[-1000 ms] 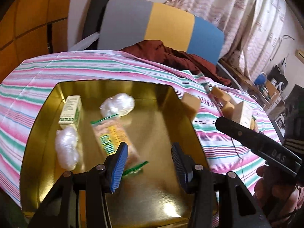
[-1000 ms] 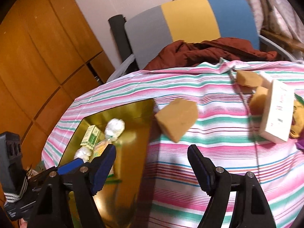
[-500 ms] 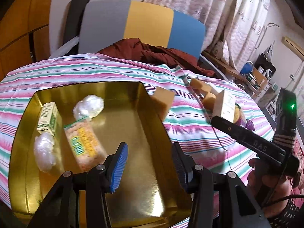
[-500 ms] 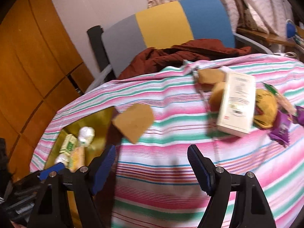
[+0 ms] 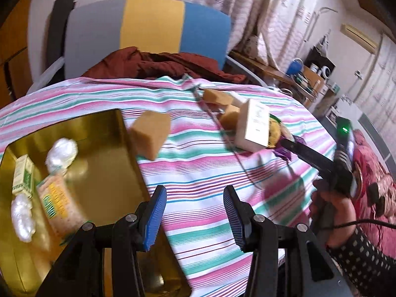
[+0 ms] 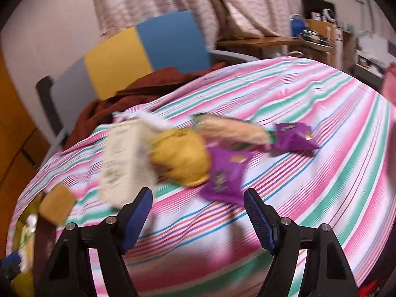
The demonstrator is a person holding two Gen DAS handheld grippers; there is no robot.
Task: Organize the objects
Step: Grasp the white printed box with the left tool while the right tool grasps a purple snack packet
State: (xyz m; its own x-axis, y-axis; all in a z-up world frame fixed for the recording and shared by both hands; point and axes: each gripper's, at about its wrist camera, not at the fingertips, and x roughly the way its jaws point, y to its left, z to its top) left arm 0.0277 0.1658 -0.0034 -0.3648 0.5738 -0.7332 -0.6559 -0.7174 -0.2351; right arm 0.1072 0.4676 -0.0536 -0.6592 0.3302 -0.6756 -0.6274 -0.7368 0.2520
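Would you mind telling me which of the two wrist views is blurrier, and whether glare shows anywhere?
Right wrist view: heavy motion smear over the white box and purple packets; its gripper stays sharp. Left wrist view: milder blur, gold tray throws bright reflections; both views bend at the fisheye edges.

gold tray [image 5: 123,133]: glossy metal, mirror-smooth, left of the left jaws
striped cloth [image 5: 203,173]: matt woven fabric under the jaws
sponge block [image 5: 151,133]: porous, matt
white box [image 5: 255,126]: matt cardboard
purple packets [image 6: 222,173]: shiny foil ahead of the right jaws
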